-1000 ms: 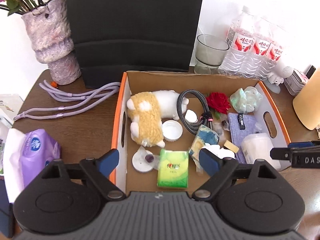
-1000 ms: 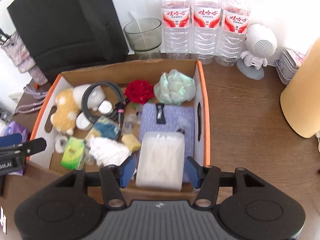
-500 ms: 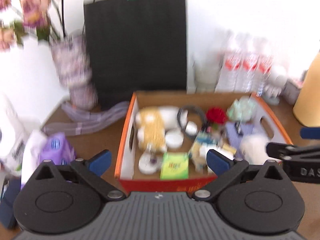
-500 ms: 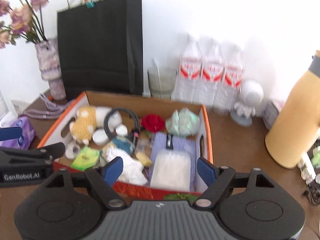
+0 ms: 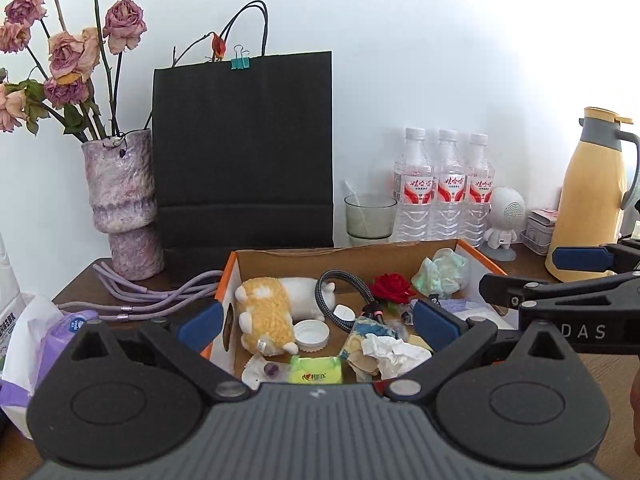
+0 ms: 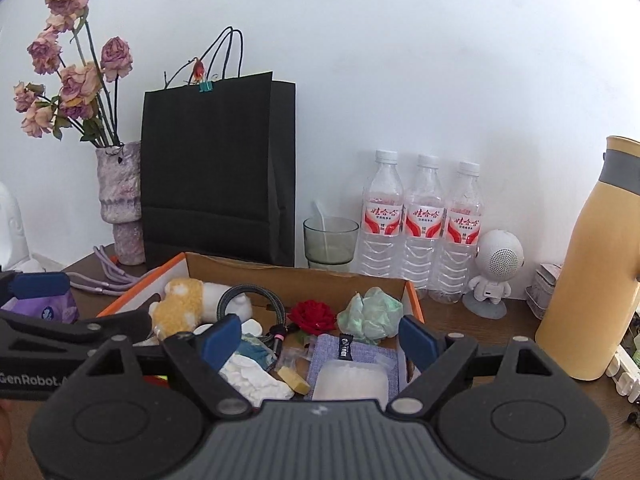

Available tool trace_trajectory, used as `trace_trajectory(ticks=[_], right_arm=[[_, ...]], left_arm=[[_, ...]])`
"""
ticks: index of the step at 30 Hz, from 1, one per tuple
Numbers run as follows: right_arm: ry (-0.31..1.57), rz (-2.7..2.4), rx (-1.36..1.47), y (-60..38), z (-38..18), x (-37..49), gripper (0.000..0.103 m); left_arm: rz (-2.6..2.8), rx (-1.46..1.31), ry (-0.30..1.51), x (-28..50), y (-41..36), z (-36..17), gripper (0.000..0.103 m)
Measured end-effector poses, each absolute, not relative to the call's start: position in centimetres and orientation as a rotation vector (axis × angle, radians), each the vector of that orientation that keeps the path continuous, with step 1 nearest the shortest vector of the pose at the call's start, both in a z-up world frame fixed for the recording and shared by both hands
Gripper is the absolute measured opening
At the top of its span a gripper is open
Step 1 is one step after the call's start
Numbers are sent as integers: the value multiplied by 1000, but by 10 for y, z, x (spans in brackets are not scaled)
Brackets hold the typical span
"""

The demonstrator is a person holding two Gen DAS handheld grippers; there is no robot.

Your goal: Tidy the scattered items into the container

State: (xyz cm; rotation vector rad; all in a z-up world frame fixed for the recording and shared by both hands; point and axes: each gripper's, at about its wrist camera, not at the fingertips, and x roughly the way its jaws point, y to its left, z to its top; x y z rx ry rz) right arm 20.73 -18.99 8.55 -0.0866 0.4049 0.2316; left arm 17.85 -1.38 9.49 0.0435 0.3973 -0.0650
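Both grippers empty, left gripper [image 5: 316,322] spread wide, right gripper [image 6: 320,334] opening; box [image 5: 476,258] looks packed; next likely the purple cord [image 5: 132,300] at nine o'clock

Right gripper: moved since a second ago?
Yes. The right gripper backed off the box: the bottles now sit lower and farther.

left gripper [image 5: 318,322] gapes empty before filled box [image 5: 404,249].

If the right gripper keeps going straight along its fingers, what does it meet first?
Probably the box's contents: right gripper, jaws opening and empty, aims over the clear pack and blue pouch. Depth is unclear.
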Motion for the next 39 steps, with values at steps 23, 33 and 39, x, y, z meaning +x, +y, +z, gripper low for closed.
trace_trajectory(ticks=[23, 33, 39], right_arm=[[583, 204, 38, -256, -4, -63, 91], [622, 217, -5, -225, -13, -5, 91], [644, 194, -29, -212, -15, 29, 91]], left_arm=[[-60, -83, 546, -80, -4, 24, 103], [-36, -28, 608, -16, -11, 11, 103], [-26, 57, 638, 22, -14, 0, 103]])
